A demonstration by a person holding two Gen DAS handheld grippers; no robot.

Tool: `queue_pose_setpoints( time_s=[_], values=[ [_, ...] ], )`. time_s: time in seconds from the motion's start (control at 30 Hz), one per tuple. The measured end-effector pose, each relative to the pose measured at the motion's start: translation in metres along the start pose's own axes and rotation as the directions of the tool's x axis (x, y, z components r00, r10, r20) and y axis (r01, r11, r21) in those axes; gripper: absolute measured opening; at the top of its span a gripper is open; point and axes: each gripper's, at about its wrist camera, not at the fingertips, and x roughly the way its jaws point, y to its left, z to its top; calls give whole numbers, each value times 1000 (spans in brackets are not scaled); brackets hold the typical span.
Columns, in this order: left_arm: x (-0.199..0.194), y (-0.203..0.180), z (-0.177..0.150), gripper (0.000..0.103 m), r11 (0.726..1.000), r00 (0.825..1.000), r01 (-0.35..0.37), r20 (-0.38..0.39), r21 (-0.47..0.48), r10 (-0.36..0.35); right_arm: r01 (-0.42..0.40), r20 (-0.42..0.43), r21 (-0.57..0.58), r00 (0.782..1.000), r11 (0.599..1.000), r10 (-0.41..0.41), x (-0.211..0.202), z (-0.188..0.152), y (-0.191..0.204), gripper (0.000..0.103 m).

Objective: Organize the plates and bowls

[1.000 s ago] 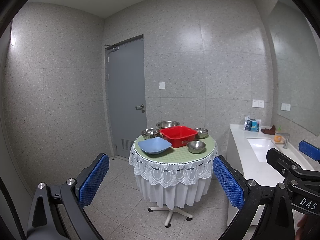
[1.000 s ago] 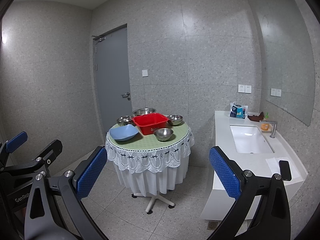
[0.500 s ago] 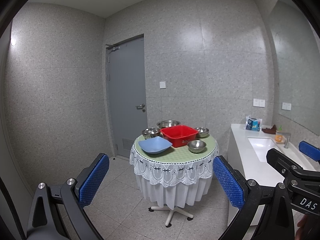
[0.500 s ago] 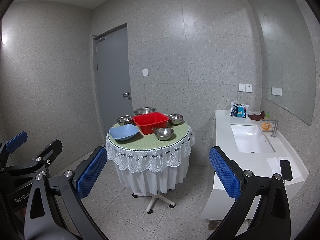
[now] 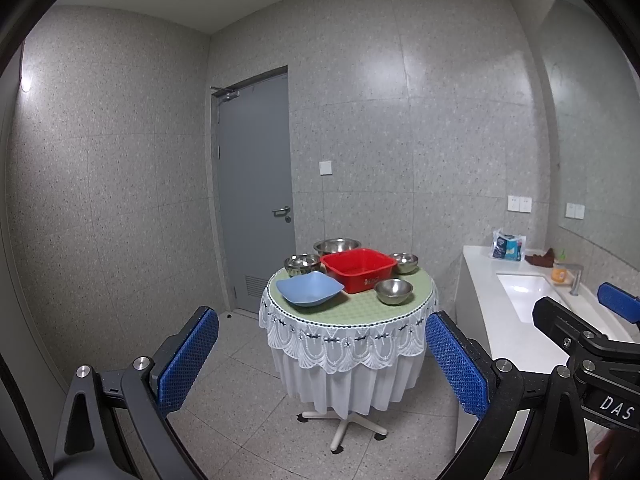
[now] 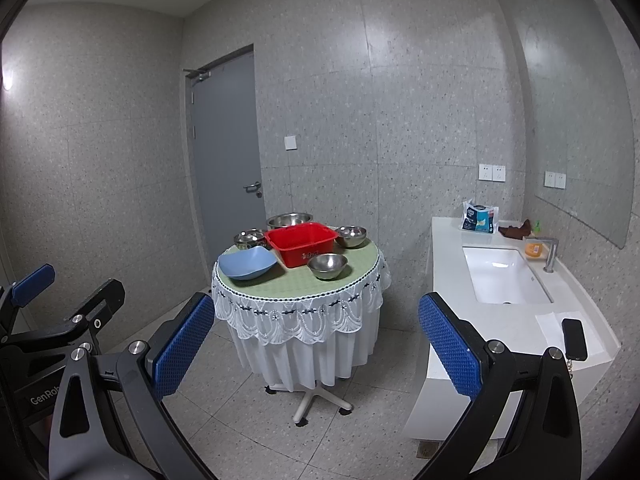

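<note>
A round table (image 5: 348,312) (image 6: 298,284) with a green cloth and white lace skirt stands across the room. On it sit a red plastic basin (image 5: 359,270) (image 6: 302,242), a blue square plate (image 5: 310,289) (image 6: 248,265) at the front left, and several steel bowls: one at the front right (image 5: 394,291) (image 6: 327,266), others behind (image 5: 336,246) (image 5: 405,263) (image 5: 302,264). My left gripper (image 5: 322,364) and right gripper (image 6: 316,350) are both open and empty, held well short of the table.
A white counter with a sink (image 6: 502,274) runs along the right wall, with a faucet (image 6: 550,254), a tissue pack (image 6: 479,222) and a phone (image 6: 574,338) on it. A grey door (image 5: 256,196) is behind the table. Tiled floor lies between me and the table.
Both views shifted only slightly; the table sits a touch nearer and lower in frame. Both grippers stayed open.
</note>
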Motion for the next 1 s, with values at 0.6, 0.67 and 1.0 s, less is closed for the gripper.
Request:
queue_pose_setpoints(
  time_s=[0.6, 0.67, 1.0],
  values=[
    [28, -24, 21, 102, 999, 998, -26, -57, 24, 28, -27, -61, 33, 998, 999, 29, 28, 19, -25, 103],
    [38, -27, 28, 102, 999, 997, -30, -71, 31, 32, -31, -75, 40, 997, 999, 33, 35, 21, -28, 103],
    [131, -27, 46, 102, 999, 984, 14, -176, 42, -7, 2, -153, 61, 988, 998, 8, 104, 21, -34, 103]
  ],
)
